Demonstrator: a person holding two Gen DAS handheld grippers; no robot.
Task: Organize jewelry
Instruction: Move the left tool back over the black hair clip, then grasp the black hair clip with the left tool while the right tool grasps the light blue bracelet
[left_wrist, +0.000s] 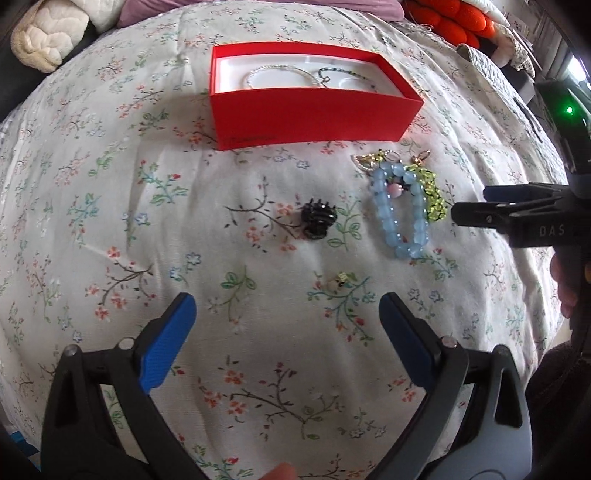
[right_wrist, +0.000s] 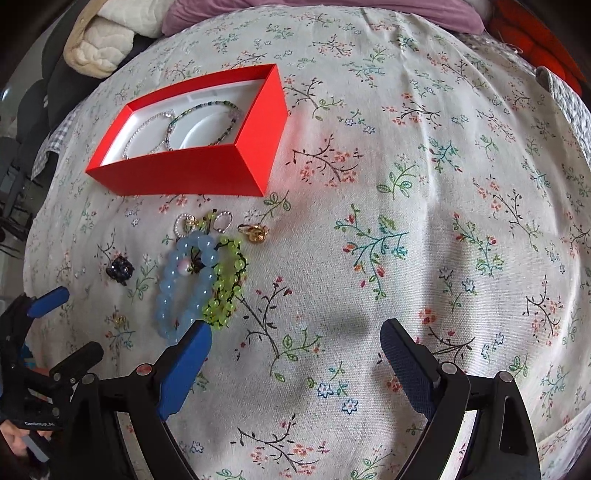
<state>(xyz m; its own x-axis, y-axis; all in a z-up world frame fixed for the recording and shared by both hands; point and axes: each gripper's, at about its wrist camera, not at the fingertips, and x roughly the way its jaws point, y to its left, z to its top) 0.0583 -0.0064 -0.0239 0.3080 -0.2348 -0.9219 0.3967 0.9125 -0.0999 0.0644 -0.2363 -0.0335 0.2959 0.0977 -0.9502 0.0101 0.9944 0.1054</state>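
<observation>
Left gripper (left_wrist: 287, 325) hovers with jaws spread wide, nothing between them; right gripper (right_wrist: 295, 350) likewise gapes, empty; each sits low, pointing forward, well apart from the other.

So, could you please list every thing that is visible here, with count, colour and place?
box: one, red with white inside, far on the bed.
necklaces: two, one pale and one dark green beaded, inside the box.
blue bracelet: one, light blue beads, on the cloth in front of the box.
green bracelet: one, yellow-green beads, touching the blue bracelet.
hair claw: one, black, left of the bracelets.
rings and charms: several, gold and silver, between box and bracelets.
small earring: one, gold and white, nearest the left gripper.
bedcover: one, white floral.
left gripper: blue fingers, open, empty.
right gripper: blue fingers, open, empty.
</observation>
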